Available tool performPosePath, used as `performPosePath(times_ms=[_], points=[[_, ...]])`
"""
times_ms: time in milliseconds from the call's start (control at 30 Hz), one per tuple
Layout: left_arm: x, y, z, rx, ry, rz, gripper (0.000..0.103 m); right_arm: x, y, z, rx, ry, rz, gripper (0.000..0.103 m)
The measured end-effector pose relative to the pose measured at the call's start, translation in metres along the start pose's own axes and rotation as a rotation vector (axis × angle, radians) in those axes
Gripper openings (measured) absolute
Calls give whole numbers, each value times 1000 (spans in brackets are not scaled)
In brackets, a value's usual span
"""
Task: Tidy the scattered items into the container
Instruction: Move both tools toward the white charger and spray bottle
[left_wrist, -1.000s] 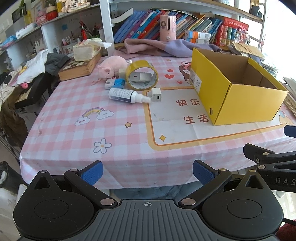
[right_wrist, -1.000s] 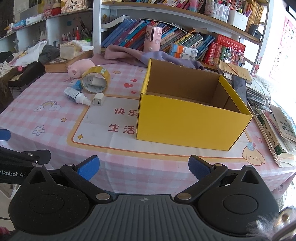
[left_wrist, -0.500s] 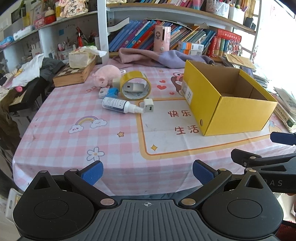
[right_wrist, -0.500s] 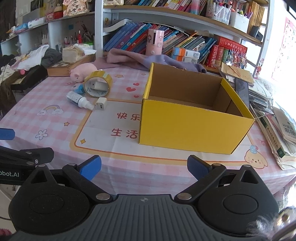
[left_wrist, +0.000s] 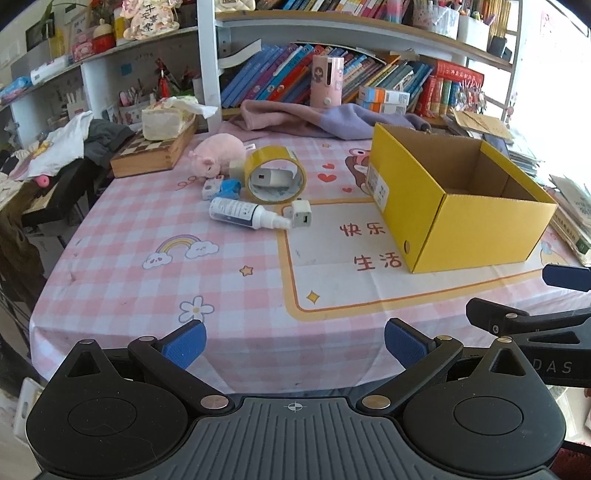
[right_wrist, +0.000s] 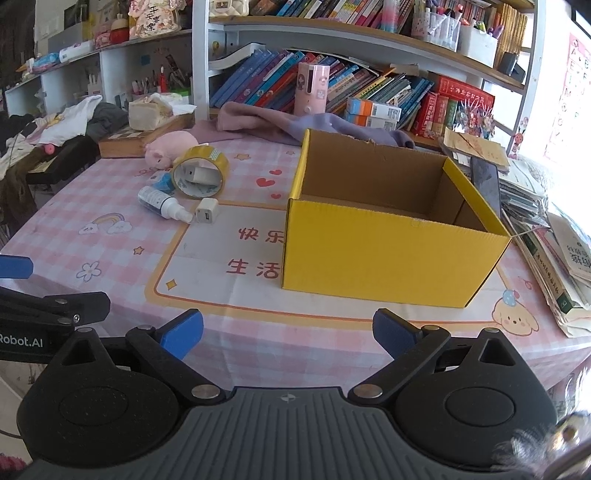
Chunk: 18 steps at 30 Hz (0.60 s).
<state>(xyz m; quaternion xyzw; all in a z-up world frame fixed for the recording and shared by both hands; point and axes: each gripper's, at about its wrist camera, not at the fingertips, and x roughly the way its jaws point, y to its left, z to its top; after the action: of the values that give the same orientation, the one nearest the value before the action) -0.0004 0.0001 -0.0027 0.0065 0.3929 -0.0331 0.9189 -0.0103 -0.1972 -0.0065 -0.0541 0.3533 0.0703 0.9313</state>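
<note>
Hovering at the table's near edge, the left gripper (left_wrist: 293, 341) and right gripper (right_wrist: 288, 332) have fingers spread, holding nothing. Start with the spray bottle (left_wrist: 243, 215) nearest in the far-left cluster, then carry it to the empty yellow box (right_wrist: 388, 258) on the right.

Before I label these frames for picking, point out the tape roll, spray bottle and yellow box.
tape roll (left_wrist: 275, 162), left wrist view, top of the band.
spray bottle (left_wrist: 236, 212), left wrist view, labelled body.
yellow box (right_wrist: 388, 256), right wrist view, front wall.
</note>
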Motion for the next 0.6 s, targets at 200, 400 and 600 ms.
performPosePath(times_ms=[200,400,600], points=[[-7,7,-5,-10,-13,16,103,-2,7,0,-6,-16,17,88],[-17,18,-7,-37,-39,46,103,-1,21,5,-44,-29,59,82],[-18,24,-6,-60,-50,58,103,0,27,7,-71,-37,79,82]])
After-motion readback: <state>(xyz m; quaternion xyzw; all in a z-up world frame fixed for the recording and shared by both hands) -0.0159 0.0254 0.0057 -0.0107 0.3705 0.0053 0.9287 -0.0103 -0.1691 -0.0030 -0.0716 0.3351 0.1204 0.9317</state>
